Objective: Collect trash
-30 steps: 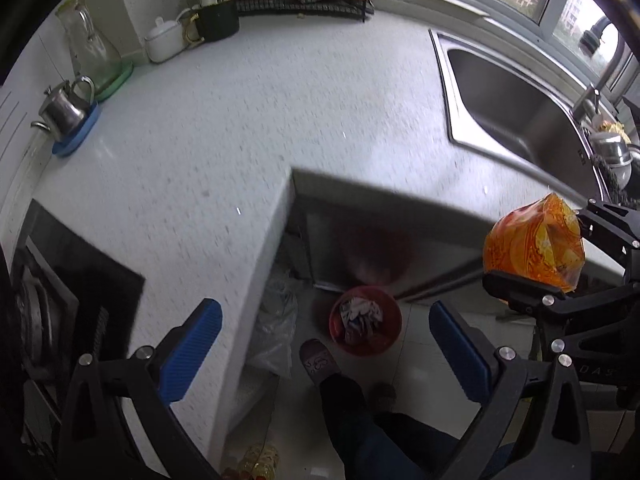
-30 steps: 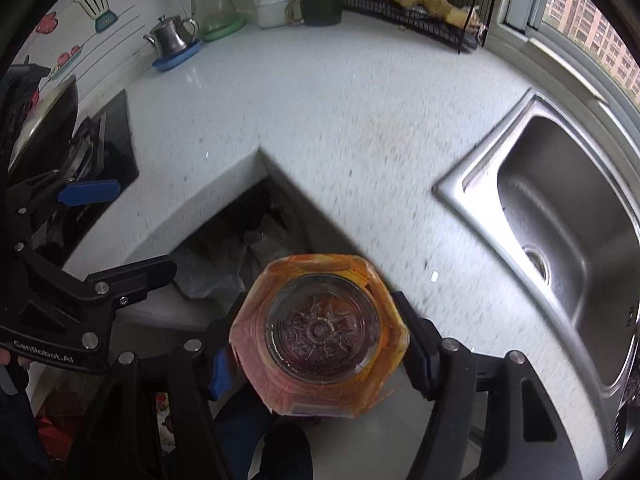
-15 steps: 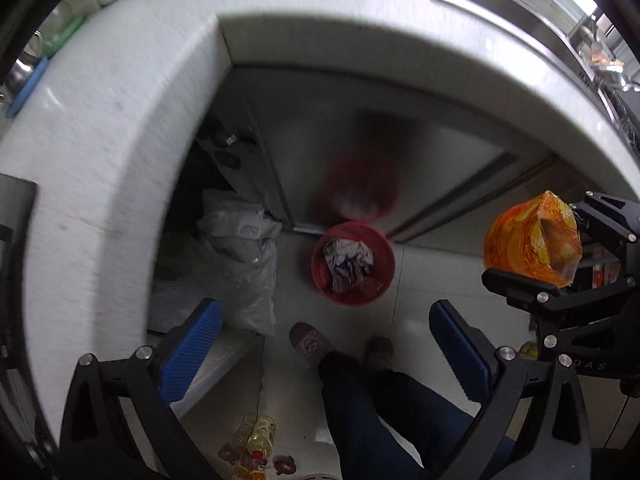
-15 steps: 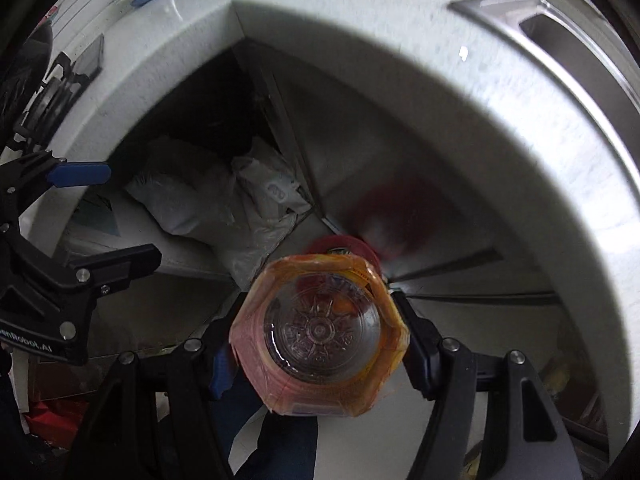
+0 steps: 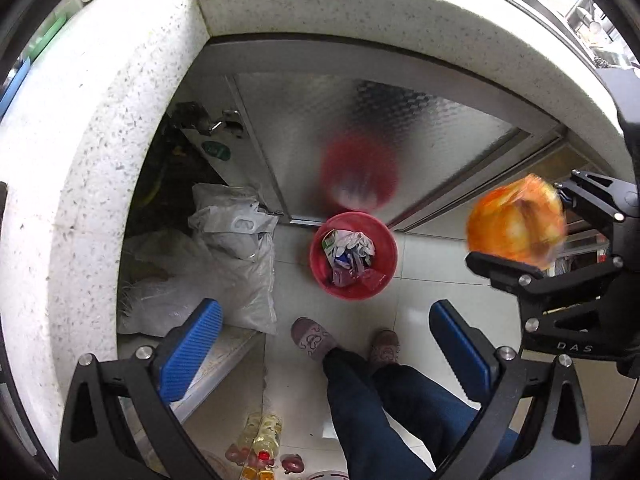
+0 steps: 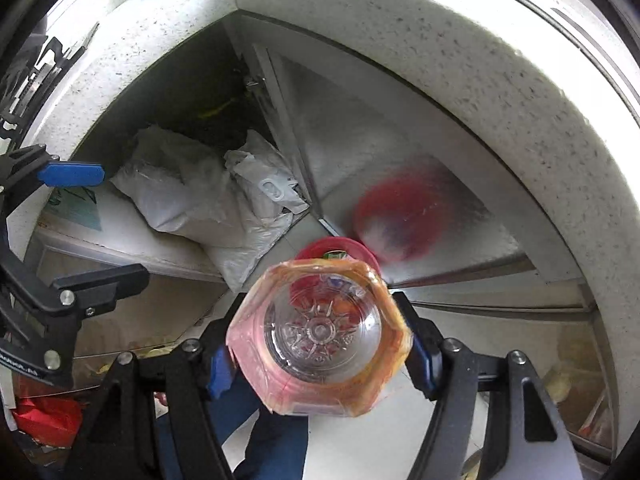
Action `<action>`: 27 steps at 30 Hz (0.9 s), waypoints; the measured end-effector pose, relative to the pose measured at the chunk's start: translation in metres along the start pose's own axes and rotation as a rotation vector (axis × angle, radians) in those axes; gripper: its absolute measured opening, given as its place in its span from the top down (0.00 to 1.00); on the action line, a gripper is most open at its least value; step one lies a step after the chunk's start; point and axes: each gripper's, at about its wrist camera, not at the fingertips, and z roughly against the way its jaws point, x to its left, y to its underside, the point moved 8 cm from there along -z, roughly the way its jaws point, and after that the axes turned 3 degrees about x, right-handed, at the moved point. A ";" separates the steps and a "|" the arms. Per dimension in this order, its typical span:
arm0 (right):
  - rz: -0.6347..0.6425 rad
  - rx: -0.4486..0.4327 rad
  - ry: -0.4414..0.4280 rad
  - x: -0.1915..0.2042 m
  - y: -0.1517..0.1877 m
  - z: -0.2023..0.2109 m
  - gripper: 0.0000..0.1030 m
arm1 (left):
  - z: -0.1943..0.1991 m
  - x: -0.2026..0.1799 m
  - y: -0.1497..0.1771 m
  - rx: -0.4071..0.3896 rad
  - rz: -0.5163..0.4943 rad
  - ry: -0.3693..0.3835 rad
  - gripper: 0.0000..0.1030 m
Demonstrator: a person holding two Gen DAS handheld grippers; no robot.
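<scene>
Below the speckled counter edge point(image 6: 520, 92) the right gripper point(image 6: 320, 344), jaws just easing apart, straddles an orange-wrapped plastic bottle point(image 6: 320, 332) above the red bin point(image 5: 354, 256) — light, slick, crushable, best gripped mid-body — left gripper point(image 5: 320, 344) wide, empty.

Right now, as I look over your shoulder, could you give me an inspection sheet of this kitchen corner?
Surface: pale tiled floor below a speckled white countertop.
Job's things: orange-labelled plastic bottle, blurred, above a red bin already holding wrappers.
Clutter: white plastic sacks in the open cupboard; oil bottles on the floor.
Tongs: left tongs open, empty; right tongs have just been opening, bottle between them, seemingly let go.
Cables: nothing seen.
Surroundings: metal cabinet door; a person's slippered feet.
</scene>
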 end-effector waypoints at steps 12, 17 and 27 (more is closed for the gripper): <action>0.006 -0.042 0.004 -0.003 0.010 0.026 0.13 | 0.031 0.000 0.018 -0.042 0.021 -0.021 0.00; 0.028 -0.116 0.007 0.008 0.014 0.073 0.01 | 0.070 -0.004 0.028 -0.104 0.026 -0.050 0.00; 0.064 -0.306 0.138 0.032 0.017 0.207 0.01 | 0.205 -0.006 0.034 -0.344 0.040 -0.099 0.00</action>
